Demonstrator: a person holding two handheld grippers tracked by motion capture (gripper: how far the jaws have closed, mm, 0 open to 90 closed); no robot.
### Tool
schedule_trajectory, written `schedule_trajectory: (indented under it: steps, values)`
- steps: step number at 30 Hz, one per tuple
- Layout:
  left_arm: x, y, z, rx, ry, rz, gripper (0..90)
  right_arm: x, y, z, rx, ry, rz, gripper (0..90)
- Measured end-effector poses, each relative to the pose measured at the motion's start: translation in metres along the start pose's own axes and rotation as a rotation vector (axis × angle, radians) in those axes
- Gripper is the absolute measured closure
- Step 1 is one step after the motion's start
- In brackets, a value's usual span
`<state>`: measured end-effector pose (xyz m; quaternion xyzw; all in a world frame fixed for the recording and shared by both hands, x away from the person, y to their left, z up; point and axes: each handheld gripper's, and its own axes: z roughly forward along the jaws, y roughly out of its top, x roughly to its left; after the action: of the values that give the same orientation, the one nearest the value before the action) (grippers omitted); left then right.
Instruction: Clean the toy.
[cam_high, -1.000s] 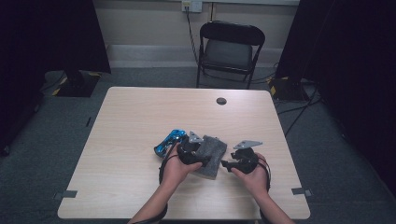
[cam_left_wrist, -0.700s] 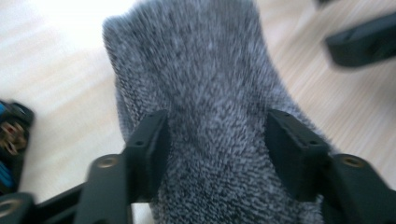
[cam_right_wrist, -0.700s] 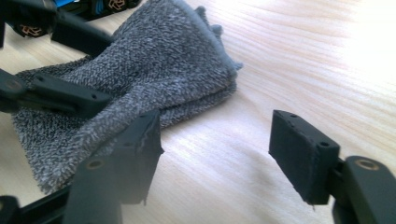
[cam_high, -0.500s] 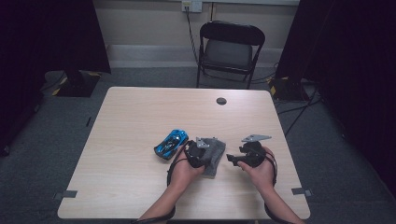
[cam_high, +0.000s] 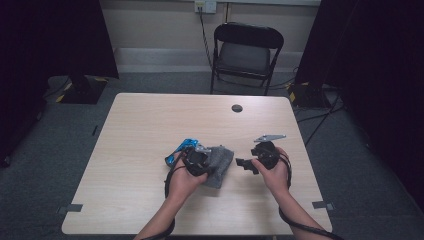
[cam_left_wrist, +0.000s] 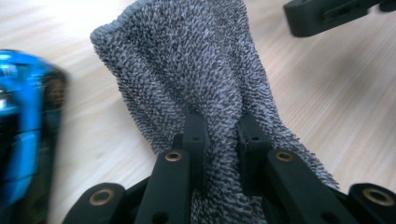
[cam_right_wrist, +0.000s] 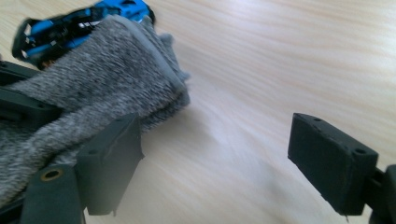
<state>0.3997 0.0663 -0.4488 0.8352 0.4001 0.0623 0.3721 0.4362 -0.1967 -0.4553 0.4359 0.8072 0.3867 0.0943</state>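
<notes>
Wooden table (cam_high: 150, 130) underneath it all. The grey cloth (cam_left_wrist: 196, 79) is bunched between the left gripper's (cam_left_wrist: 220, 135) jaws, which have just been closing and now clench a fold of it, the rest spilling ahead. Right gripper (cam_right_wrist: 215, 158), just beside the cloth's edge, has been opening, jaws wide, nothing between them. Blue toy car (cam_left_wrist: 23, 130) sits left of the left gripper.

Cloth (cam_high: 220, 162) on the table (cam_high: 140, 135), toy car (cam_high: 181, 150) just left, touching it.
</notes>
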Motion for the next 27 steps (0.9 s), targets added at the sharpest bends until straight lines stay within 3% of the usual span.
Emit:
schedule_trajectory:
  steps: [6, 13, 27]
  values:
    - [0.015, -0.002, -0.039, -0.041, 0.042, -0.034, 77.0, 0.013, 0.019, 0.015, 0.001, 0.026, -0.045, 17.5]
    - [0.037, -0.017, -0.076, -0.072, 0.094, -0.109, 77.0, 0.039, 0.04, 0.033, 0.002, 0.079, -0.121, 17.3]
    - [0.078, -0.053, -0.118, -0.098, 0.167, -0.22, 76.8, 0.087, 0.069, 0.078, 0.033, 0.183, -0.255, 17.6]
